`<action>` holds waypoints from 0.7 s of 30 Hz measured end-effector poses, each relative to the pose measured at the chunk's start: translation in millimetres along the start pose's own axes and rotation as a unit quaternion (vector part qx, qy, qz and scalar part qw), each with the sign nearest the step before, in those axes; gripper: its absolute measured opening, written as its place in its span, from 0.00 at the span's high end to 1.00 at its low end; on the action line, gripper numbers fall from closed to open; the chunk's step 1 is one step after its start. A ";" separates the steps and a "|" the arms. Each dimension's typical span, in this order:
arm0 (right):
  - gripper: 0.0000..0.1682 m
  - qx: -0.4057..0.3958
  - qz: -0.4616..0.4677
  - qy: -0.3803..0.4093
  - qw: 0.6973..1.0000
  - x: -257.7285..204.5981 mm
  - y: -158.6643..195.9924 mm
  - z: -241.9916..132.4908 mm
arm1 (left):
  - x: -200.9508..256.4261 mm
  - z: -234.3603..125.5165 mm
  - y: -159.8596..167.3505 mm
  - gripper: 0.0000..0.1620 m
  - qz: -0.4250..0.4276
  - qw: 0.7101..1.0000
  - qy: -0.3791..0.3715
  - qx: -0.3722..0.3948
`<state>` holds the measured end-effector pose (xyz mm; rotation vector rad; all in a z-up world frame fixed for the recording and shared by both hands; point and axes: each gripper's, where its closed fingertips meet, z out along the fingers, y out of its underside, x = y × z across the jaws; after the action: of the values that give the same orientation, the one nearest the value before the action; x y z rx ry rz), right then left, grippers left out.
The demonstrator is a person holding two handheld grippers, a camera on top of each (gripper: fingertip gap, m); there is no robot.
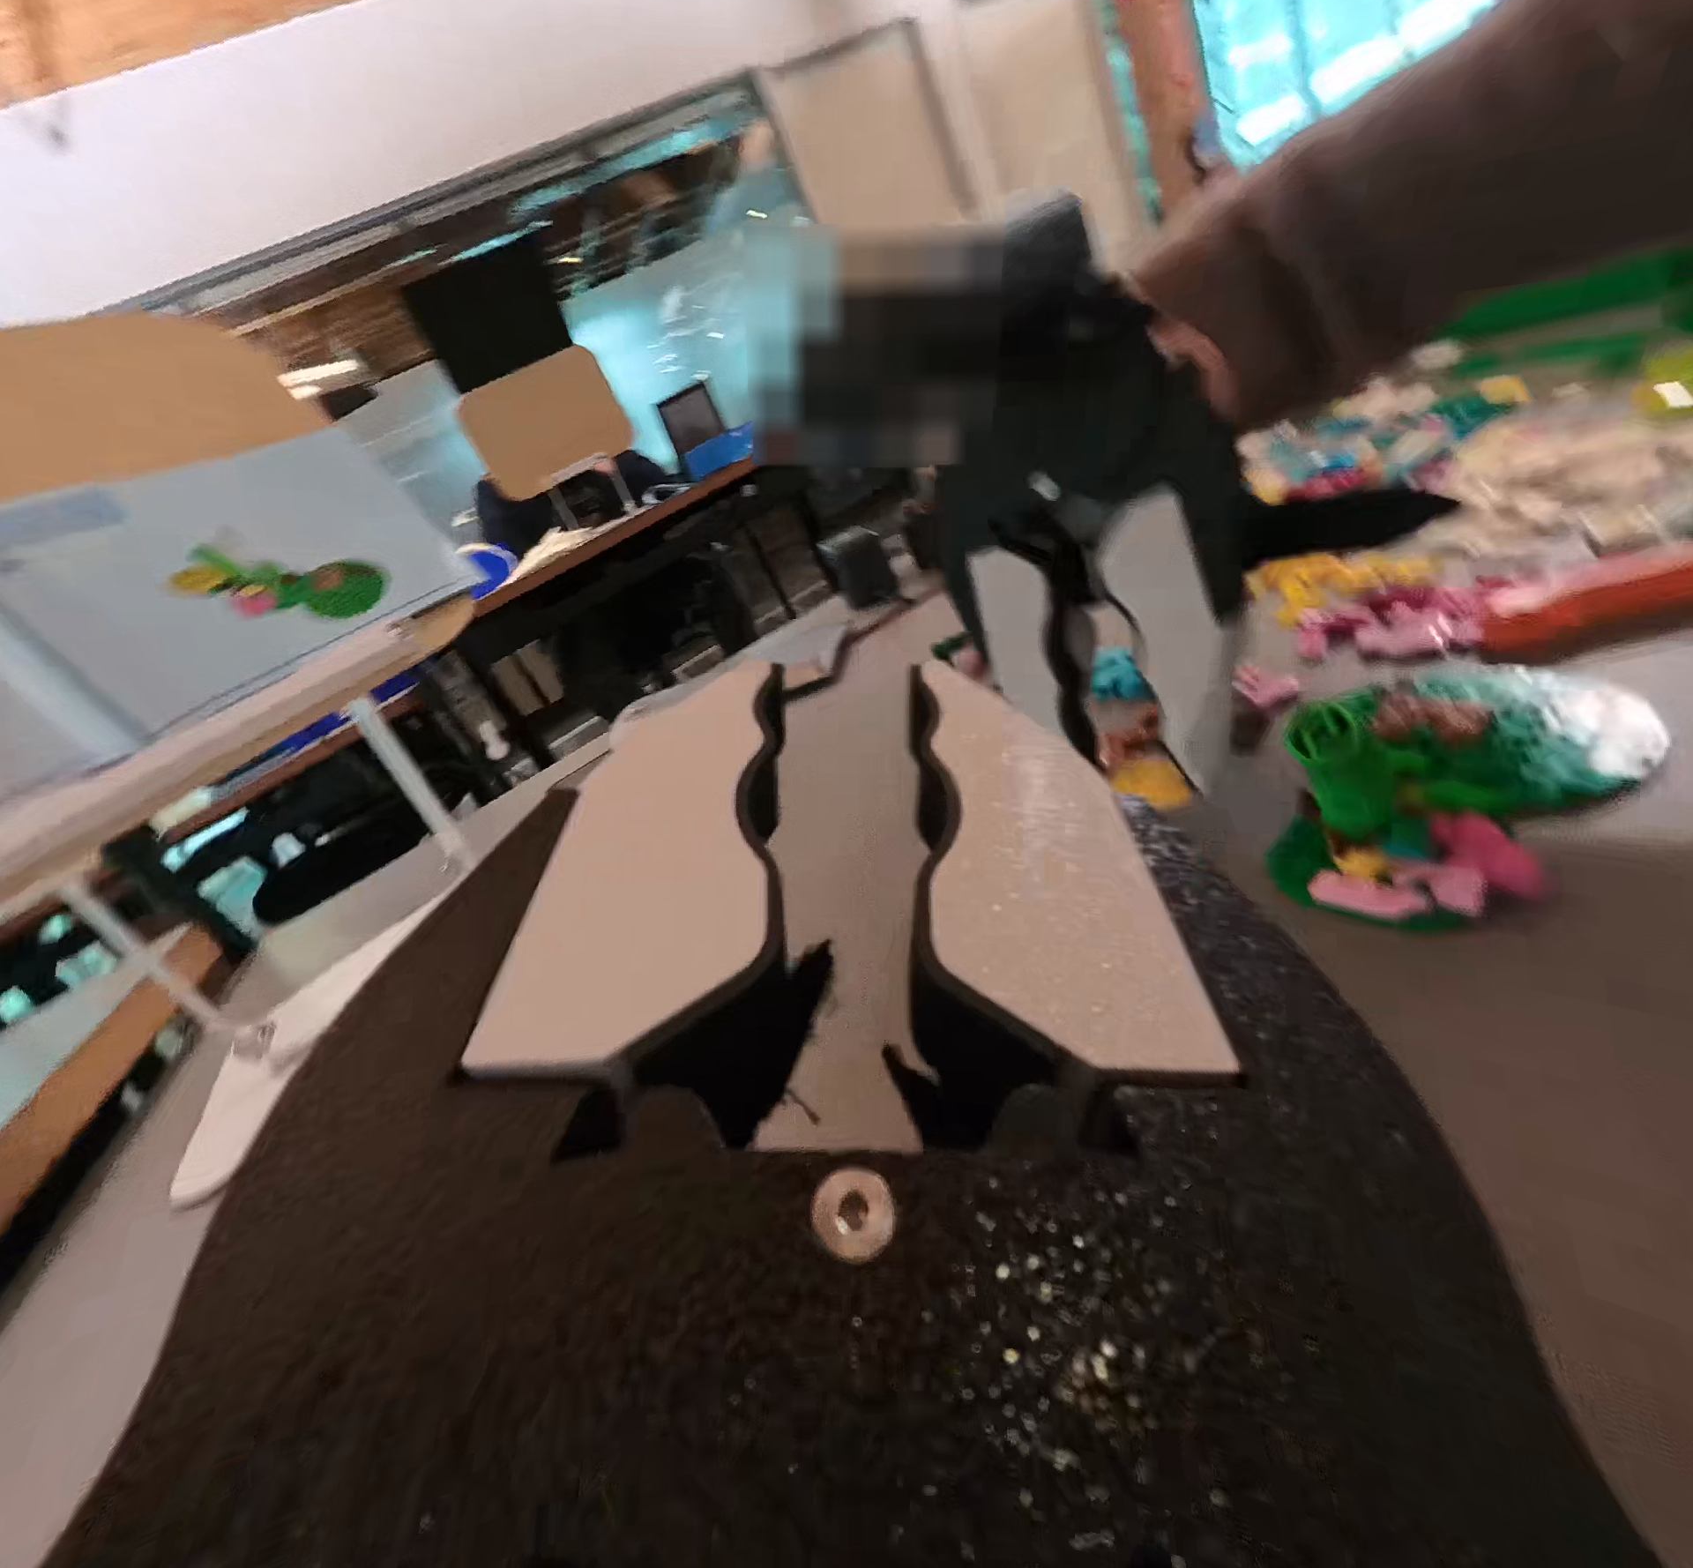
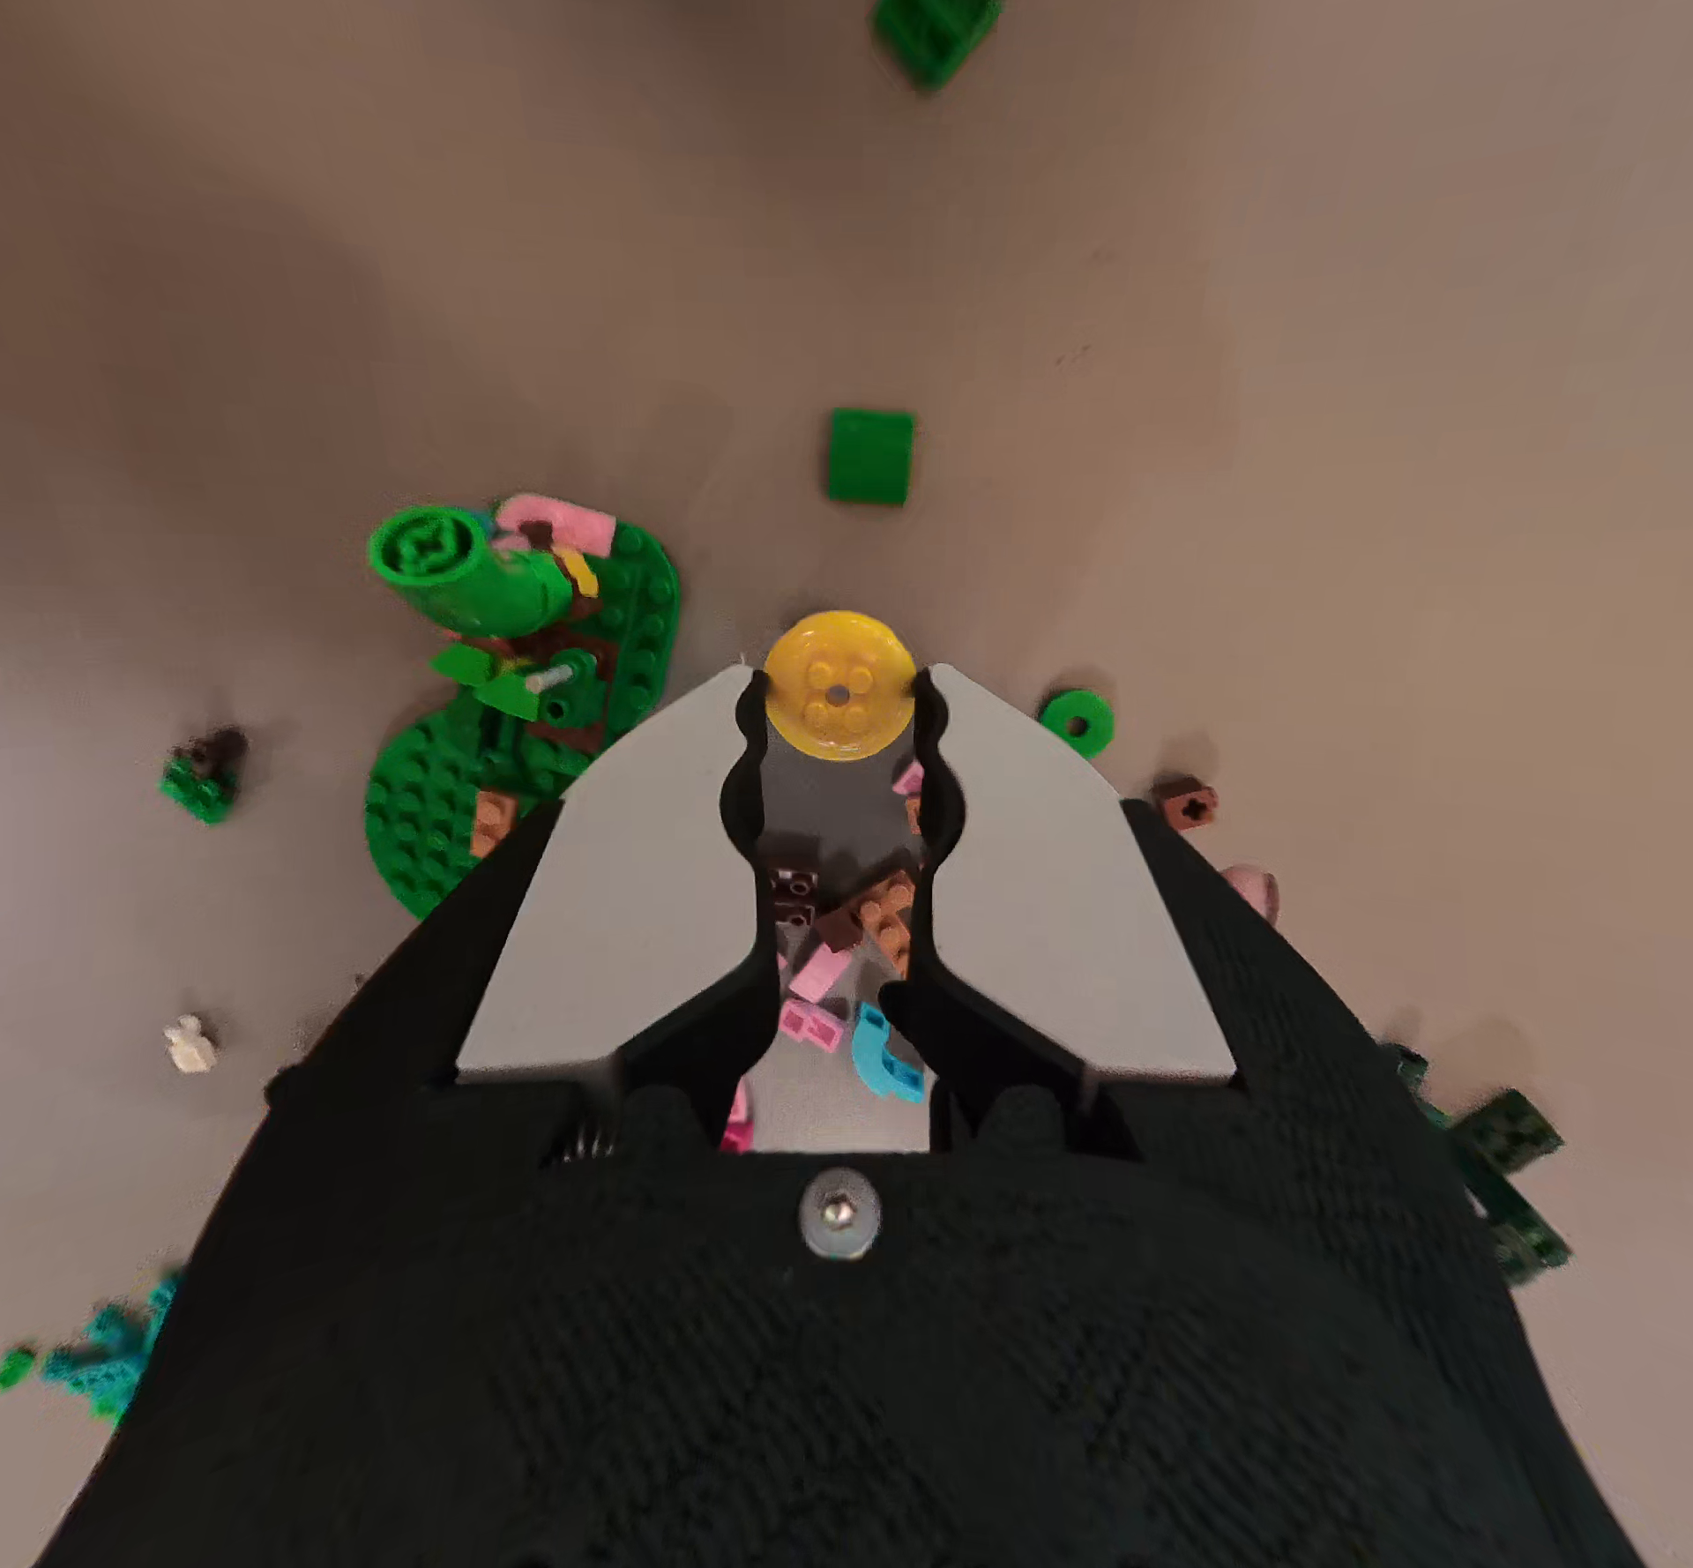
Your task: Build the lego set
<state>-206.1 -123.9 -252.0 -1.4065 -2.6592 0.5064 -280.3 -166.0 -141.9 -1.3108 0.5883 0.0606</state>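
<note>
My right gripper (image 2: 838, 679) is shut on a round yellow plate (image 2: 838, 699), held by its edges, studs up, above the grey table. To its left stands the partly built model (image 2: 513, 672): a green curved baseplate with a green tube, brown and pink pieces. My left gripper (image 1: 847, 681) is open and empty, raised and pointing across the room. In the left wrist view the right gripper (image 1: 1141, 754) hangs fingers down, held by a hand in a brown sleeve (image 1: 1374, 177), just left of the model (image 1: 1356, 791).
A green square tile (image 2: 870, 457), a green brick (image 2: 934, 8), a green ring (image 2: 1076, 722) and a brown brick (image 2: 1186, 800) lie loose on the table. Small pink, brown and blue bricks (image 2: 843, 928) lie under the right gripper. Piles of sorted bricks (image 1: 1466, 516) lie farther right. Some 15 cm of space lies between my two pairs of fingers. The green square tile (image 2: 870, 457) lies around 4 cm away from my right fingertips.
</note>
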 end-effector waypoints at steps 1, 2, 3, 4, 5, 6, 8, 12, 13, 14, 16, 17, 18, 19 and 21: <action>0.82 0.030 0.010 -0.002 1.000 0.9 -7.1 -6.7 | 9.5 1.1 3.6 0.75 0.030 0.999 0.027 -0.015; 0.82 0.058 0.017 -0.004 0.998 0.9 -14.7 -14.3 | 16.0 2.3 9.4 0.68 0.064 0.996 0.043 -0.035; 0.82 0.083 0.022 -0.008 0.996 -0.1 -22.4 -22.2 | 19.8 3.4 15.0 0.62 0.101 0.992 0.046 -0.052; 0.82 0.104 0.023 -0.013 0.994 -2.0 -30.2 -29.9 | 23.5 3.8 18.8 0.60 0.140 0.987 0.048 -0.061; 0.82 0.122 0.022 -0.017 0.992 -4.3 -37.8 -36.8 | 28.7 3.5 19.9 0.61 0.176 0.981 0.053 -0.060; 0.82 0.134 0.020 -0.022 0.991 -7.1 -44.6 -42.4 | 34.2 2.9 19.1 0.65 0.206 0.976 0.057 -0.052; 0.82 0.144 0.012 -0.036 0.989 -15.0 -55.2 -49.3 | 40.3 3.0 16.9 0.71 0.253 0.965 0.050 -0.042; 0.82 0.123 -0.014 -0.056 0.991 -31.8 -64.3 -46.8 | 57.5 3.0 14.8 0.83 0.267 0.960 0.083 -0.025; 0.82 0.115 -0.021 -0.057 0.992 -34.8 -64.3 -44.1 | 60.7 2.4 13.2 0.85 0.273 0.958 0.087 -0.017; 0.82 0.107 -0.027 -0.059 0.992 -37.8 -63.9 -41.1 | 63.8 2.1 14.2 0.85 0.283 0.955 0.093 -0.016; 0.82 0.105 -0.030 -0.071 0.992 -44.0 -66.0 -37.3 | 66.2 3.0 17.4 0.87 0.302 0.949 0.091 -0.022; 0.82 0.108 -0.029 -0.076 0.991 -45.8 -68.0 -36.5 | 68.6 3.1 18.4 0.89 0.312 0.945 0.094 -0.021; 0.83 0.114 -0.029 -0.079 0.990 -47.1 -70.3 -36.2 | 70.2 3.1 17.1 0.91 0.317 0.944 0.093 -0.017; 0.83 0.119 -0.029 -0.080 0.989 -47.9 -72.3 -36.0 | 68.6 3.4 14.6 0.94 0.322 0.943 0.083 -0.013; 0.83 0.130 -0.030 -0.060 0.989 -44.3 -75.1 -35.9 | 62.4 4.2 17.2 0.94 0.328 0.942 0.067 -0.025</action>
<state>-231.6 -190.4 -190.1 -1.2539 -2.5962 0.9202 -231.8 -175.0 -183.9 -1.1242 1.1299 0.5394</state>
